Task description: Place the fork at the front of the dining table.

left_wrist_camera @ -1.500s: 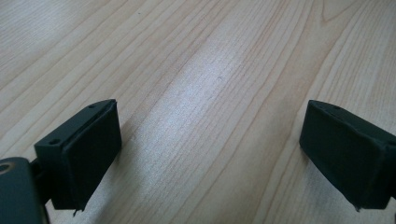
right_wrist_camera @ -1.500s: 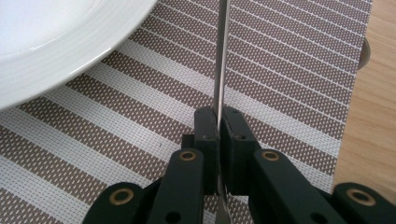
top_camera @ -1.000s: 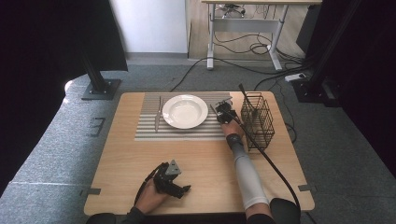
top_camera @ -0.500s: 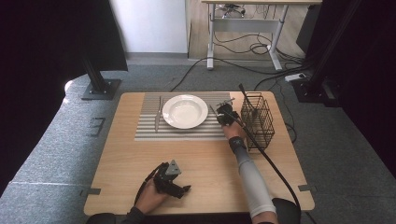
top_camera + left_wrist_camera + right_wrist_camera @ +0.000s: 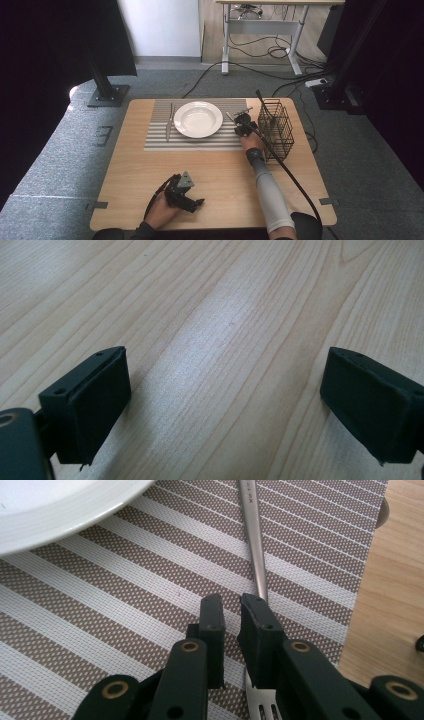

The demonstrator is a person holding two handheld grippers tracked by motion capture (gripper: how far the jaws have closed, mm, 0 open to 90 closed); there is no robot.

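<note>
In the right tongs view, my right tongs have just eased apart to a narrow slit. Only the mat shows through the gap. The fork lies flat on the mat, its handle running straight ahead from under the right-hand jaw and its tines back beneath the tongs. The plate is ahead to the left. I judge the fork is let go and laid in its place. In the left tongs view, my left tongs are spread wide over the bare counter, pinching nothing. In the high view, the basket stands just to the right of my right tongs, and the knife lies beyond the plate from them.
</note>
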